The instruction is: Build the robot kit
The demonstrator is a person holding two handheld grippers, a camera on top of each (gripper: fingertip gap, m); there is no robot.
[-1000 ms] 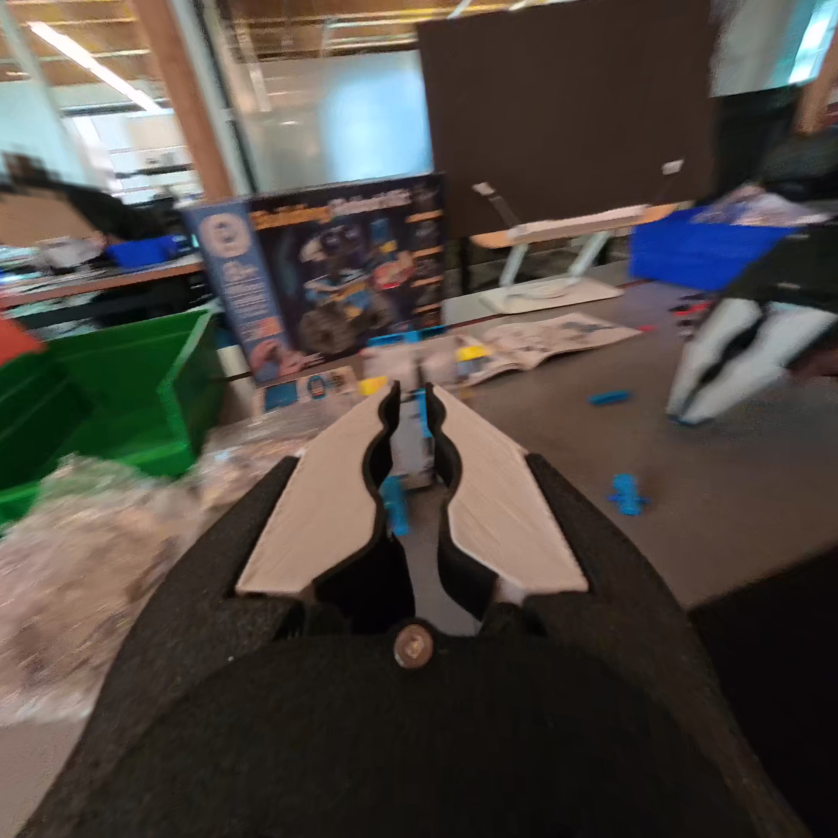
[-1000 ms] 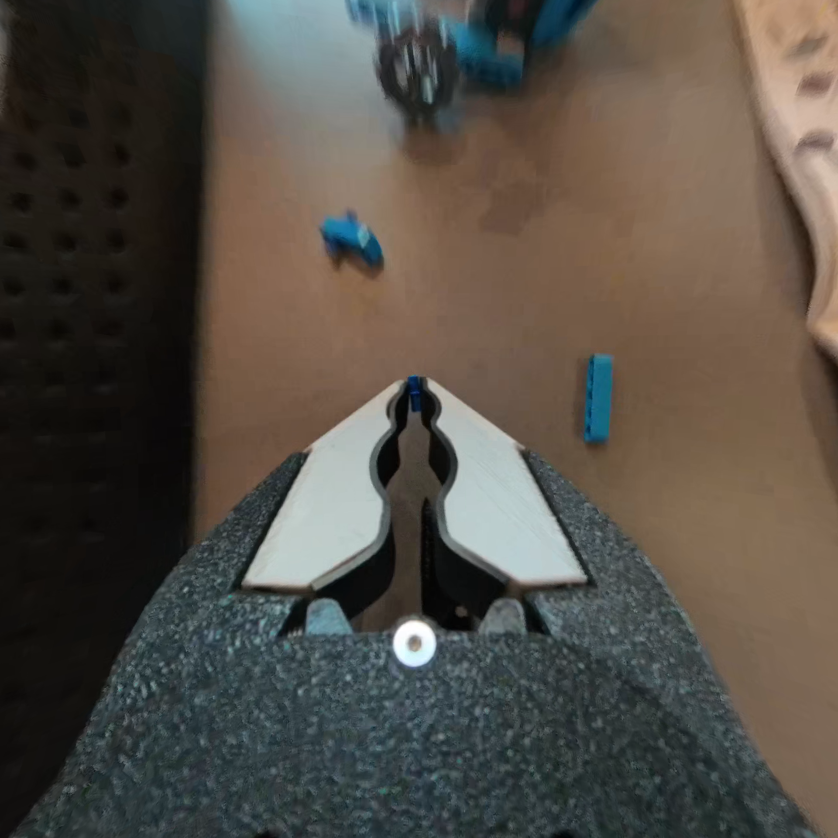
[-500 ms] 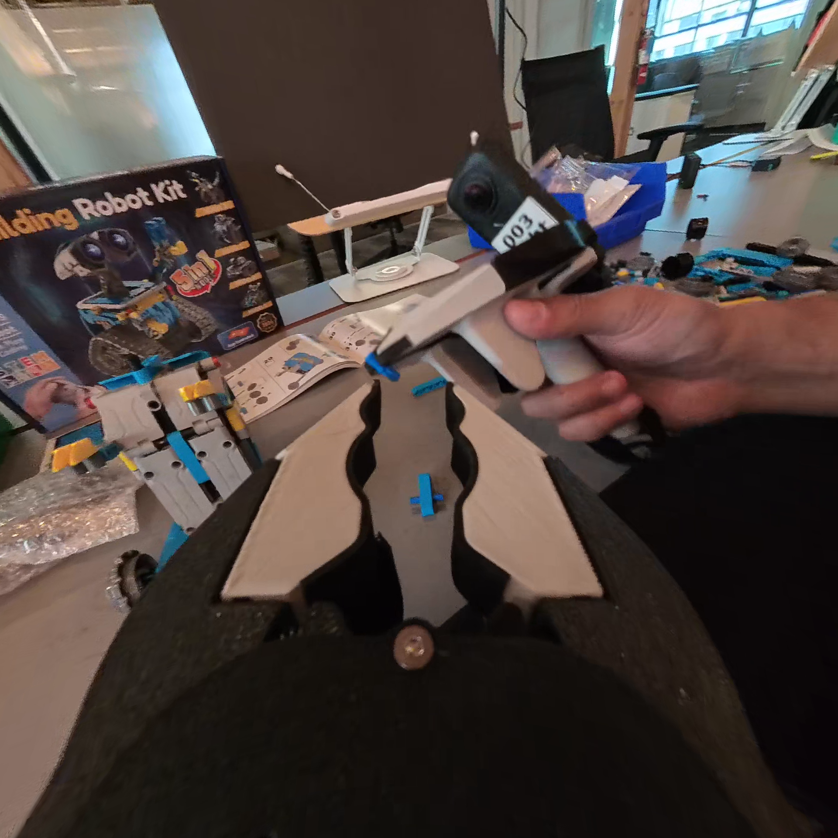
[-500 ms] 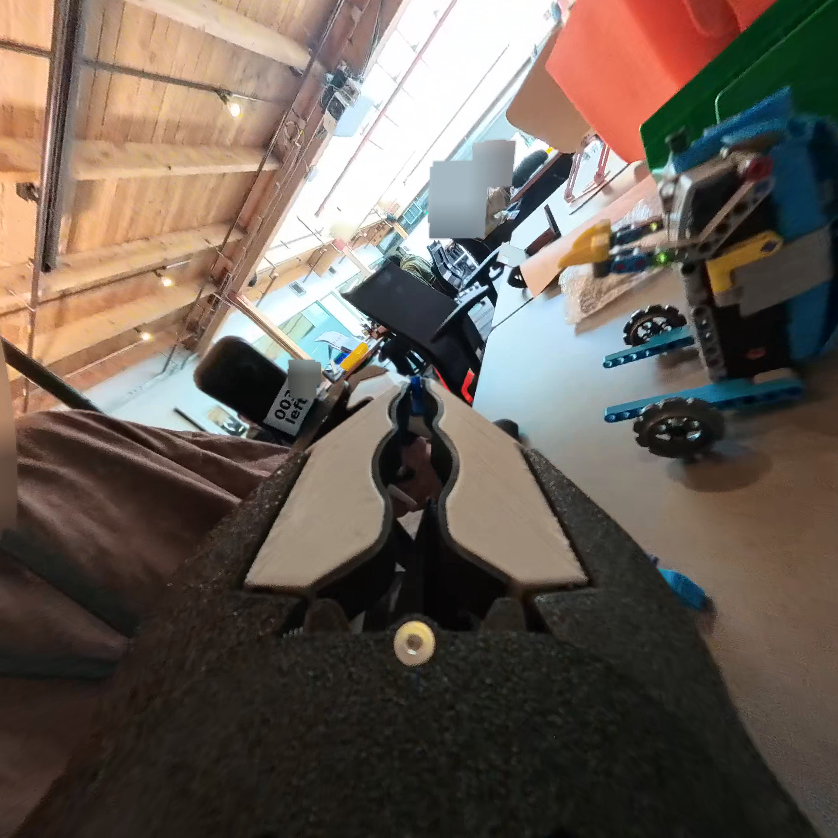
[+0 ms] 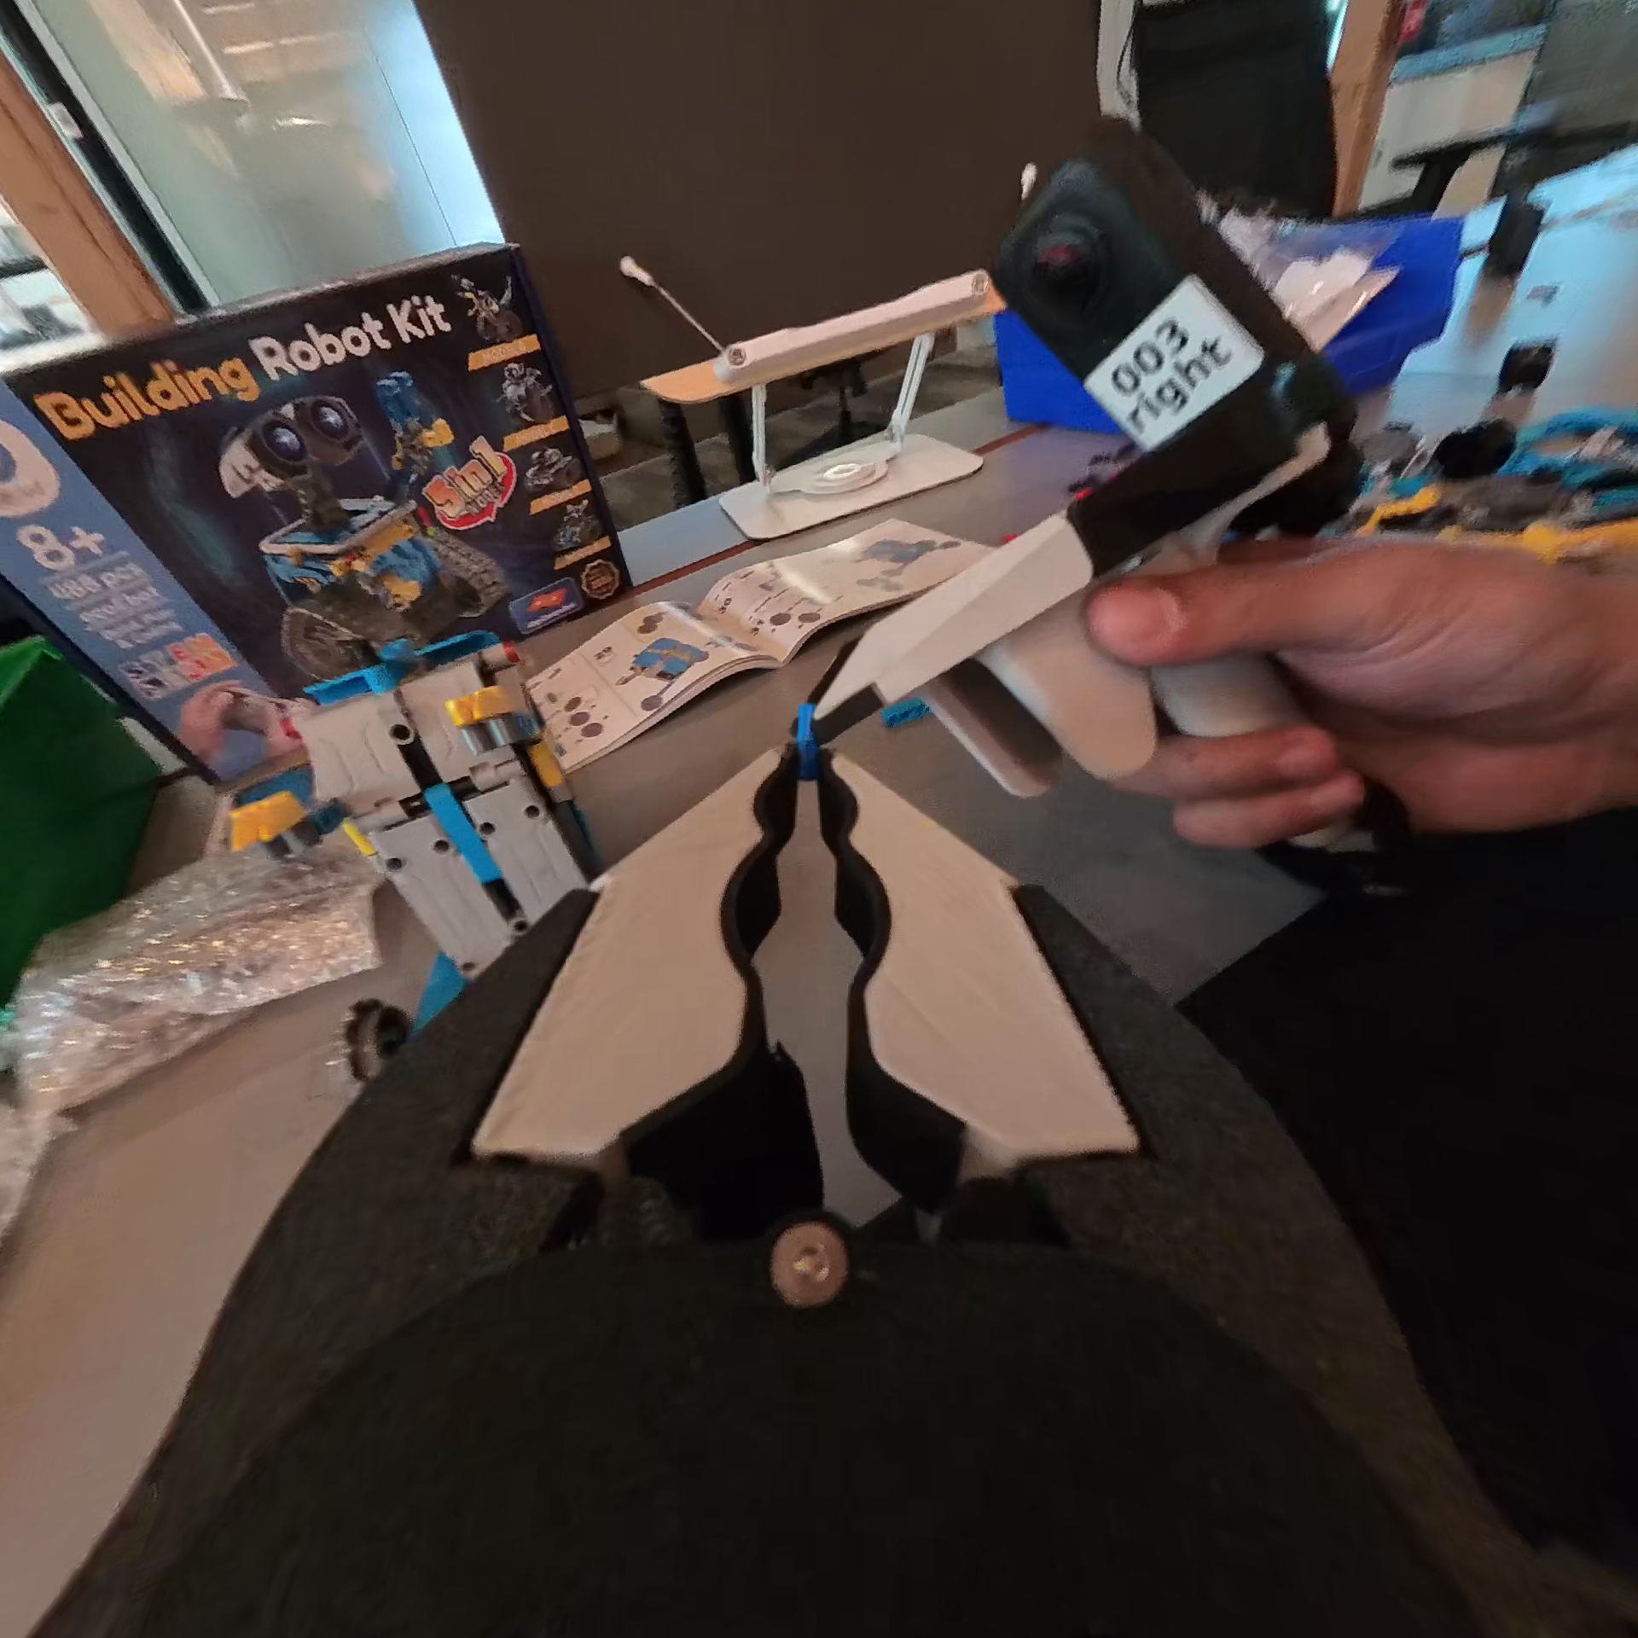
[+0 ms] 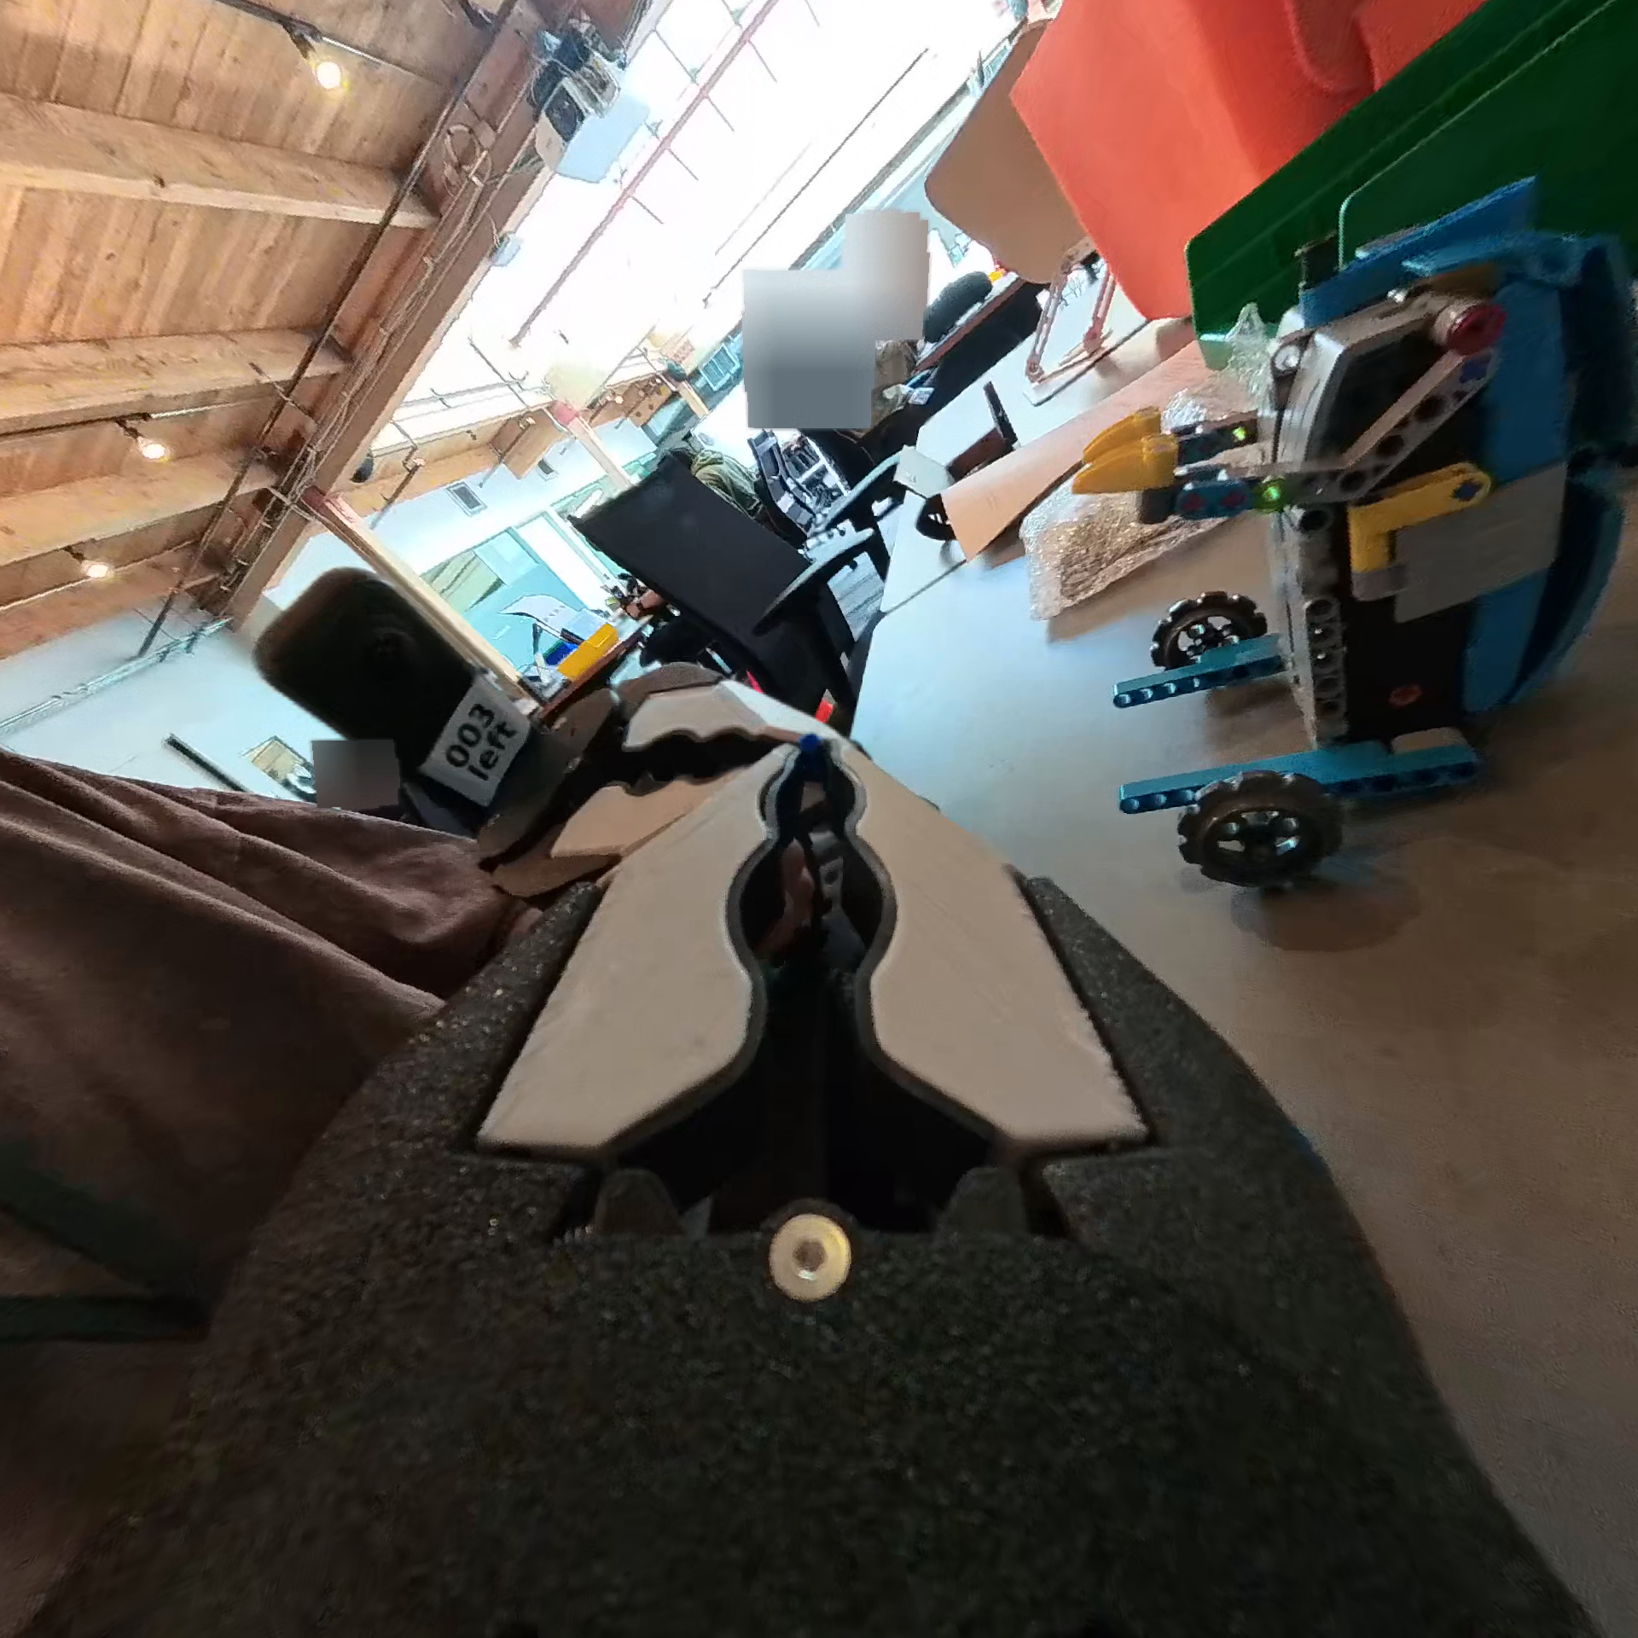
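My left gripper is raised over the grey table with its tips shut on a small blue pin. My right gripper, held by a hand, comes in from the right in the left wrist view. It is shut on the other end of the same pin. The two grippers meet tip to tip. In the right wrist view the left gripper's fingers reach in from the left. A grey, blue and yellow robot model stands on the table to the left, and also shows in the right wrist view.
The kit box stands behind the model, with an open instruction booklet beside it. A green bin and plastic wrap lie to the left. A white stand, a blue bin and a loose blue piece are farther off. My left and right fingertips are right by each other.
My left gripper went from open to shut on the pin. My right gripper lifted the pin off the table and brought it to the left tips.
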